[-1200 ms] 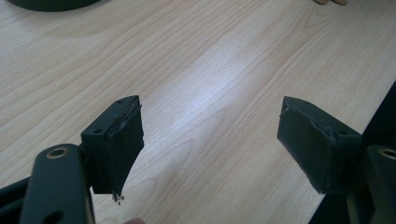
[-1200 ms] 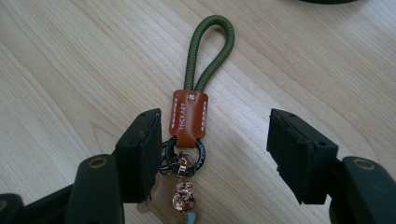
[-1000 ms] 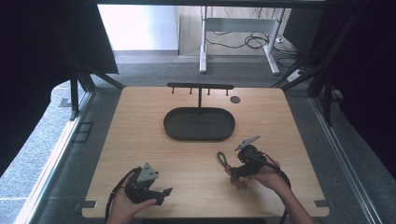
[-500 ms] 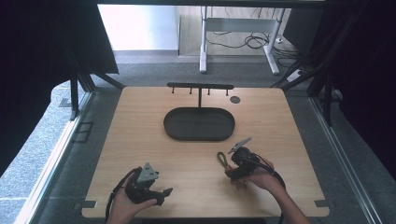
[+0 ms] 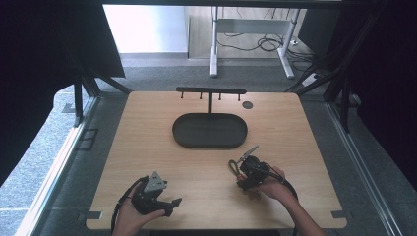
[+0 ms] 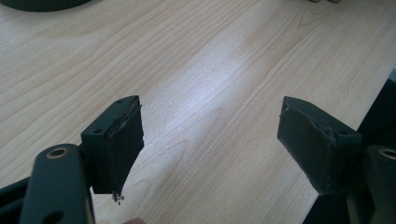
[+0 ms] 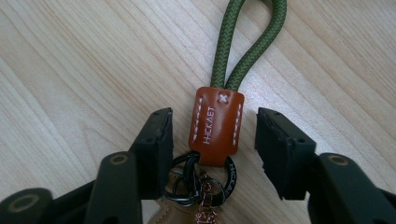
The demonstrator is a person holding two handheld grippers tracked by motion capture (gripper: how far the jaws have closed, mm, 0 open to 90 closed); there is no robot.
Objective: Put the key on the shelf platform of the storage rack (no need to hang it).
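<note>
A keychain lies flat on the wooden table (image 5: 147, 147): an olive-green rope loop (image 7: 247, 42) joined by an orange-brown leather tab (image 7: 216, 126) to black metal rings (image 7: 201, 184). My right gripper (image 7: 212, 140) is open, its jaws standing on either side of the leather tab without touching it. In the high view the right gripper (image 5: 246, 169) sits right of centre with the rope loop (image 5: 232, 167) poking out to its left. My left gripper (image 5: 169, 204) rests open near the front edge, with bare wood between its jaws (image 6: 210, 144).
A dark oval tray (image 5: 210, 130) sits at the table's centre. Behind it stands a black T-shaped rack with several pegs (image 5: 211, 92). A small round grey disc (image 5: 247, 104) lies at the back right. The floor drops off beyond the table edges.
The right gripper has slid leftward and slightly toward the front onto the keychain. The left gripper has stayed put.
</note>
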